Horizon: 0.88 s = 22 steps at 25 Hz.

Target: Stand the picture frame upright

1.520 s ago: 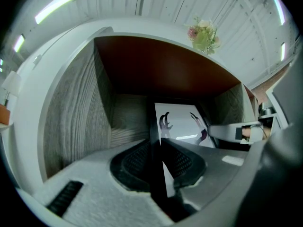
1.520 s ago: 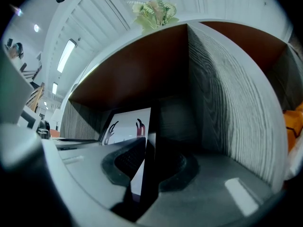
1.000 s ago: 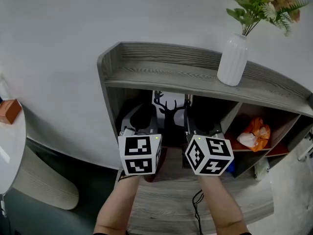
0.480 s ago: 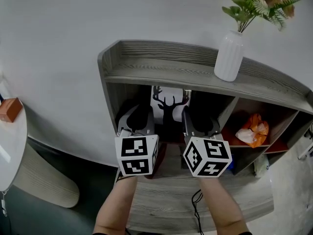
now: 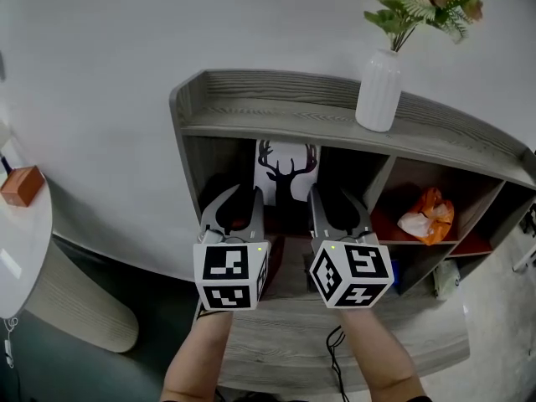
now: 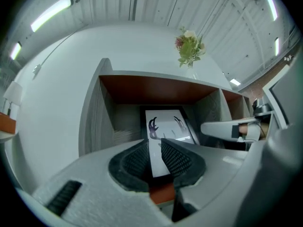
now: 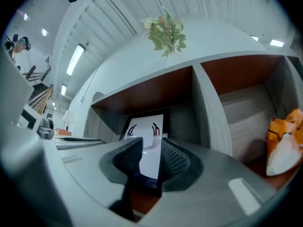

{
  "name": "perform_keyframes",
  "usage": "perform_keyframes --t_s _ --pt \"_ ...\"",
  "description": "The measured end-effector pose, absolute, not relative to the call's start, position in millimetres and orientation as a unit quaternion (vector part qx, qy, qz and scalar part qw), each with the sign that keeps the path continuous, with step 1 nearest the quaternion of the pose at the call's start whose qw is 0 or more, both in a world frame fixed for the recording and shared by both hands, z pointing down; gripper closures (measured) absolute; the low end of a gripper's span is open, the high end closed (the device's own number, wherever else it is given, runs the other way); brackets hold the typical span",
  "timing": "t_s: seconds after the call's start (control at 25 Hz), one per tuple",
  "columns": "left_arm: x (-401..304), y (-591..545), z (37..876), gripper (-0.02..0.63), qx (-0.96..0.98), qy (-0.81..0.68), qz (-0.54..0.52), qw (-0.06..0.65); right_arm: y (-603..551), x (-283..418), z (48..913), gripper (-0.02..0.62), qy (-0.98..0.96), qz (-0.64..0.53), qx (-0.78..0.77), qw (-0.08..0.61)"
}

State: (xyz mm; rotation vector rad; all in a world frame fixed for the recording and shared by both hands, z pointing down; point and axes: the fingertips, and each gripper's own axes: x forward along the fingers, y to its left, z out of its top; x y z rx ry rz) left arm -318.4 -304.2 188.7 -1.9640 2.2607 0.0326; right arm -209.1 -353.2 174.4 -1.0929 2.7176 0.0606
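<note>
**Head view.** Picture frame (image 5: 287, 172) with the deer print stands on its short edge at the back of the left compartment of the grey shelf unit (image 5: 251, 124). Its long axis runs 12 to 6. Left gripper (image 5: 237, 212) sits at the frame's 7 o'clock and right gripper (image 5: 337, 212) at its 5 o'clock. Both are apart from it and about equally near. Any next reach goes straight toward 12. The task looks done.

**Left gripper view.** Jaws are spread with nothing between the pads. The frame (image 6: 165, 124) shows through the gap at 12, a shade toward 1, well beyond the tips.

**Right gripper view.** Jaws are apart and empty, and they have just been closing a little. The frame (image 7: 149, 136) shows through the gap at 12, leaning toward 11. An orange bag (image 7: 284, 141) lies in the next compartment at 3.

**Against a second ago.** Both grippers have backed out toward 6. The whole deer print is now uncovered, where the gripper bodies masked its lower part before.
</note>
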Motion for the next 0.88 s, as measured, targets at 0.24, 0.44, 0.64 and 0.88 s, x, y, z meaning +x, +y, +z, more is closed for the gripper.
perform_keyframes --t_s 0.24,0.44,0.64,0.88 --pt "-299.9 -290.2 188.7 0.535 -0.662 0.746 0.017 0.074 -339.7 -199.6 175.3 0.499 0.926 0.022 -0.360 0.106" --pt "-290.9 -278.5 189.9 0.535 -0.665 0.742 0.028 0.076 -332.0 -191.3 178.6 0.517 0.927 0.021 -0.357 0.111" --pt "-277.3 -265.0 193.0 0.562 -0.682 0.727 0.035 0.070 -319.3 -183.2 179.1 0.532 0.929 0.025 -0.351 0.117" --pt "-259.0 -246.3 198.5 0.591 -0.692 0.717 0.036 0.076 -298.3 -175.9 182.7 0.537 0.933 0.034 -0.338 0.120"
